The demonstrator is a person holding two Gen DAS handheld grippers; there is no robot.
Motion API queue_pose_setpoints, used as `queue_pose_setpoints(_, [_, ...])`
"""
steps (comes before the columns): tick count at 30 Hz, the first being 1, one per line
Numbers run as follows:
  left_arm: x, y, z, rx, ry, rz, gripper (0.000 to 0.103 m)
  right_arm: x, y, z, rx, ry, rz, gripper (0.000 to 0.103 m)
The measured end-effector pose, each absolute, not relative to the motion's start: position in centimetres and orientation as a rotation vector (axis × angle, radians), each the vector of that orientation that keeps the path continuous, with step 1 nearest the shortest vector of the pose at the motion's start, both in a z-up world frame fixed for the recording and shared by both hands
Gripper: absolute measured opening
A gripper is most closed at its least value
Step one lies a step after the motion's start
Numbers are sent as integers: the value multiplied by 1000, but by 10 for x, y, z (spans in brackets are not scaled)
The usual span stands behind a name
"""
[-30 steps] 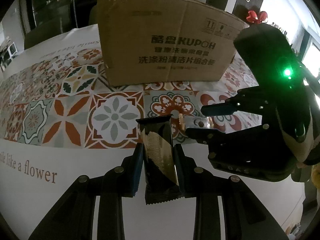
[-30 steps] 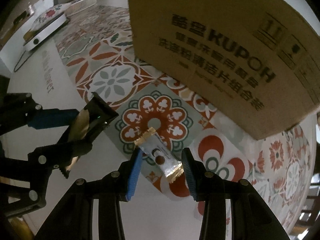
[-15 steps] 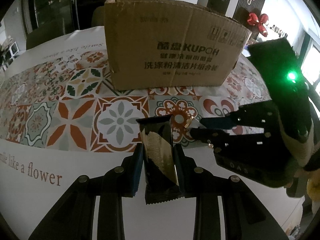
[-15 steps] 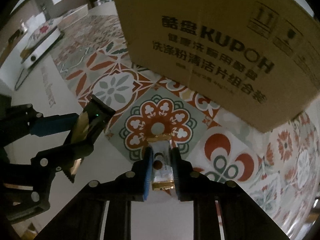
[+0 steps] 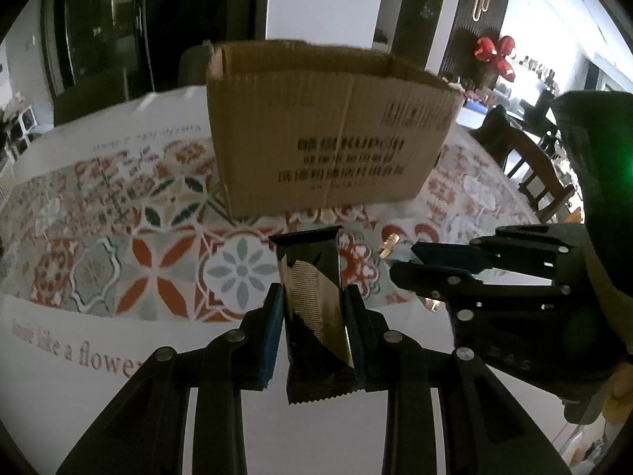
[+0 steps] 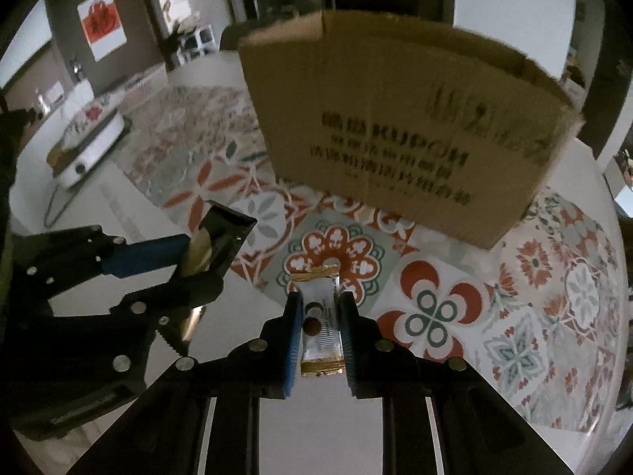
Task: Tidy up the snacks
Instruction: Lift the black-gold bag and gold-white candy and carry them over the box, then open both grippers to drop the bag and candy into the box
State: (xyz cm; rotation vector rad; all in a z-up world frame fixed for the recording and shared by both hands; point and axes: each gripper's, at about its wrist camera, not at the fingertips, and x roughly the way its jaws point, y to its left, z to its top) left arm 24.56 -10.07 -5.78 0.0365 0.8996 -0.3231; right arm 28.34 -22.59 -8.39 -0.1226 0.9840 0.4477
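My left gripper [image 5: 312, 297] is shut on a black and gold snack bar [image 5: 312, 308], held upright above the patterned tablecloth. My right gripper [image 6: 318, 301] is shut on a small white snack bar with gold ends [image 6: 320, 324], lifted off the table. Each gripper shows in the other's view: the right one [image 5: 403, 261] at my left view's right side, the left one [image 6: 198, 261] with its dark bar at my right view's left side. An open brown cardboard box [image 5: 332, 138] stands behind both; it also shows in the right wrist view [image 6: 403, 134]. Its inside is hidden.
The round table carries a tiled-pattern cloth [image 5: 158, 277] with a white border near me. A white appliance [image 6: 87, 146] sits at the far left of the table. Wooden chairs [image 5: 530, 170] stand beyond the right edge.
My right gripper closed on the white snack bar and lifted it. Both grippers have risen, so the box's top edge now shows and looks farther away.
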Motion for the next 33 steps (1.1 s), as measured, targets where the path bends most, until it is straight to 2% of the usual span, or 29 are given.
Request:
queue_pose_setpoints(18, [268,-103,32,74,691,-384,30,284,-256,5,35,723,307,20])
queue_pose_setpoints(33, [325,-116,68,93,657,-406,30,326,-269,47,81,624,239,20])
